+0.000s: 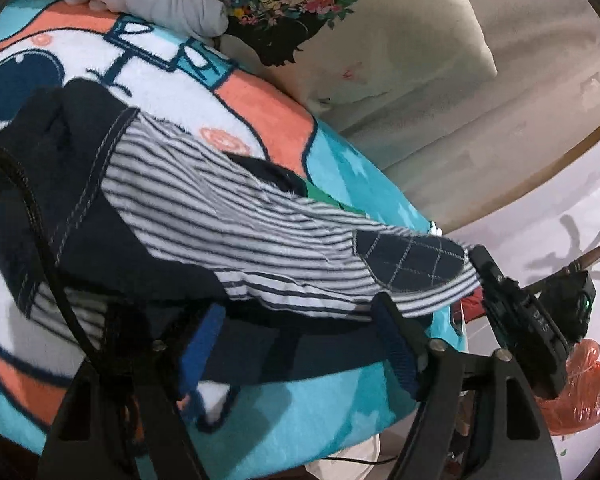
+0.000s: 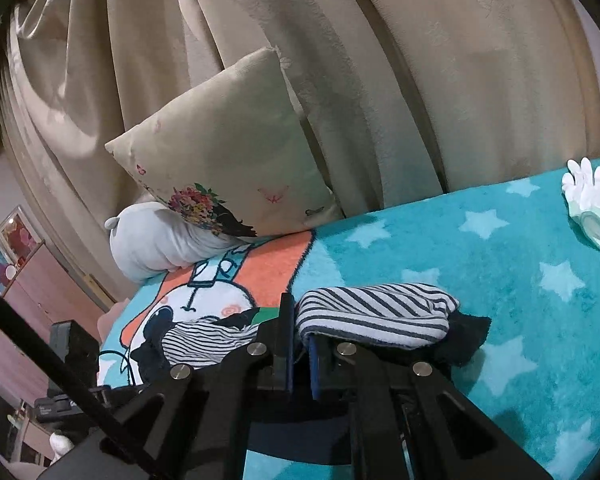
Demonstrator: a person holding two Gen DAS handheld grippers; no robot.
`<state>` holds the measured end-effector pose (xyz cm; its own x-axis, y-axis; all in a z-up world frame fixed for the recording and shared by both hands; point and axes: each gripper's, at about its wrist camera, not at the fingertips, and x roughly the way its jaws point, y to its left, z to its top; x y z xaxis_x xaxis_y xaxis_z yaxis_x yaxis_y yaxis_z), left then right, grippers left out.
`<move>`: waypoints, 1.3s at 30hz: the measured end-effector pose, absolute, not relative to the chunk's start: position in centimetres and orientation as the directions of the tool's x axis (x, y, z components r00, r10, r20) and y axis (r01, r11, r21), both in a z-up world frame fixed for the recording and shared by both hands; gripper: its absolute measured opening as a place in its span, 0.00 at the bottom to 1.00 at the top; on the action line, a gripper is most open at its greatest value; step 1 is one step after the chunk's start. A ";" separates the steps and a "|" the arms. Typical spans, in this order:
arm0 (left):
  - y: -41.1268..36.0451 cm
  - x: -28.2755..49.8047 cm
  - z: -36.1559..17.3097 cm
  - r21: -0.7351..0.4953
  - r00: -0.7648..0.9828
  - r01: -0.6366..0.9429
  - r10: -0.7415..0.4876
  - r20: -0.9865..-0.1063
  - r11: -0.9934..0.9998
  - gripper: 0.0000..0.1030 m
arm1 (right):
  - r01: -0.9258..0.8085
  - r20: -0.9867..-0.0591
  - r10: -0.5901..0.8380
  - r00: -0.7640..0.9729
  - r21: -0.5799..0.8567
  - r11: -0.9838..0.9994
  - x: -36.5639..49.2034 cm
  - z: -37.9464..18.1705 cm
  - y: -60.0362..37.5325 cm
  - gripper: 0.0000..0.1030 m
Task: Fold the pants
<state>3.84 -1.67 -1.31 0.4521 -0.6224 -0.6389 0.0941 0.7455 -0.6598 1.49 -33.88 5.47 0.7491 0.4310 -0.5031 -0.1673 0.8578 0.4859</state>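
The pants (image 1: 228,216), navy with grey-and-white striped legs and a quilted navy knee patch (image 1: 410,258), lay partly bunched on a teal star-patterned blanket (image 2: 500,280), at about 5 o'clock from a cream cushion (image 2: 228,160). The left gripper (image 1: 300,344) stood partly open, its blue pads straddling the striped cloth without pressing it. The right gripper (image 2: 300,354) was clamped on a folded striped leg end, lifted at 12 o'clock of its jaws.

— Where are we?
— We are in a home bedroom: a bed under a cartoon star blanket (image 2: 500,248), a flowered pillow (image 2: 228,160), beige curtains (image 2: 380,60), framed pictures (image 2: 16,232) on the wall.
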 end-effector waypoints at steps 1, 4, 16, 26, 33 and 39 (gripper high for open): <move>-1.5 4.2 -1.1 -0.654 0.461 0.092 -0.614 -0.641 0.751 0.64 | -0.167 -0.502 0.433 0.749 0.489 0.856 1.5 5.5 -34.0 0.06; -1.1 5.6 0.0 -0.629 0.501 0.084 -0.578 -0.644 0.773 0.63 | -0.169 -0.500 0.438 0.747 0.493 0.853 2.0 5.6 -34.2 0.06; -2.8 19.6 0.5 -0.390 0.573 -0.010 -0.315 -0.757 0.921 0.63 | -0.076 -0.645 0.399 0.652 0.468 0.880 15.0 2.7 -33.3 0.07; 2.7 17.2 3.6 -0.596 0.508 0.074 -0.544 -0.667 0.800 0.66 | 0.036 -0.627 0.462 0.627 0.616 0.787 17.3 0.4 -39.0 0.54; 6.7 10.8 3.3 -0.439 0.589 -0.001 -0.354 -0.727 0.899 0.75 | 0.076 -0.642 0.349 0.682 0.537 0.840 10.6 1.5 -43.7 0.59; 9.3 7.8 0.4 -0.397 0.580 -0.107 -0.267 -0.770 0.912 0.75 | 0.082 -0.655 0.391 0.646 0.570 0.818 7.2 -1.0 -43.4 0.59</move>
<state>7.80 9.30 0.38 0.5799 -0.2671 -0.7697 -0.1069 0.9116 -0.3969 7.21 -43.39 -0.98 0.6461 0.3915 -0.6552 0.0821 0.8178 0.5696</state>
